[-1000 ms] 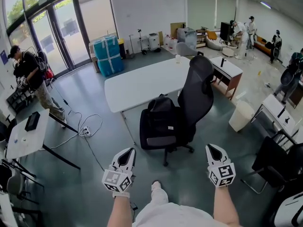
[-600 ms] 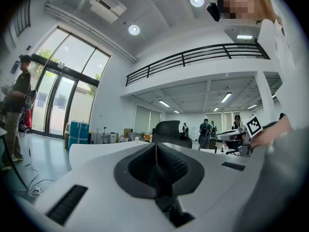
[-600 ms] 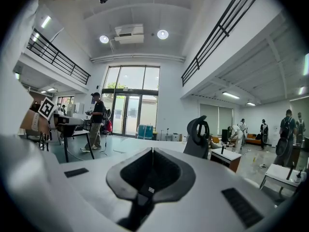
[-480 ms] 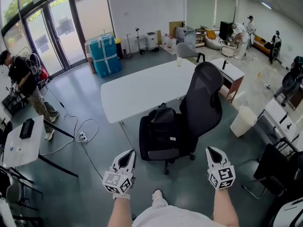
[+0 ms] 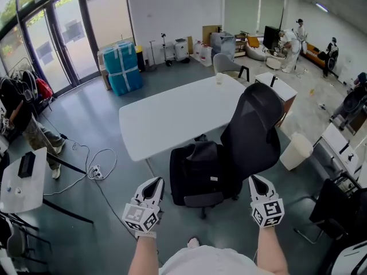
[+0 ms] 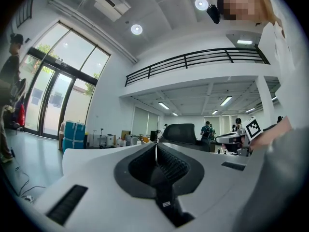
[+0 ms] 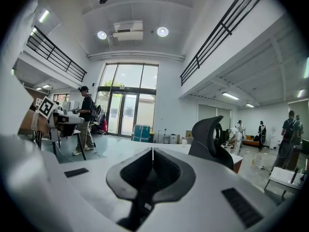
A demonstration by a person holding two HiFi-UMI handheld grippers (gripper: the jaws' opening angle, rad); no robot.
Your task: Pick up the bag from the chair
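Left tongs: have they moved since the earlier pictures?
Yes. The left tongs have come nearer the chair with the bag: the seat's front now lies beside their tip, not ahead of it.

This is a large open-plan office or lab hall. A long white table (image 5: 172,116), black office chair (image 5: 255,133), glass entrance doors (image 5: 57,44) and railed mezzanine (image 6: 193,60) under a high ceiling (image 6: 159,8) show it.

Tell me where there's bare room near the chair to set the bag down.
The white table behind the chair is bare but for a cup at its far edge. The grey floor between chair and power strip is also free. The seat is filled by the bag; right of the chair, a white bin and desks crowd in.
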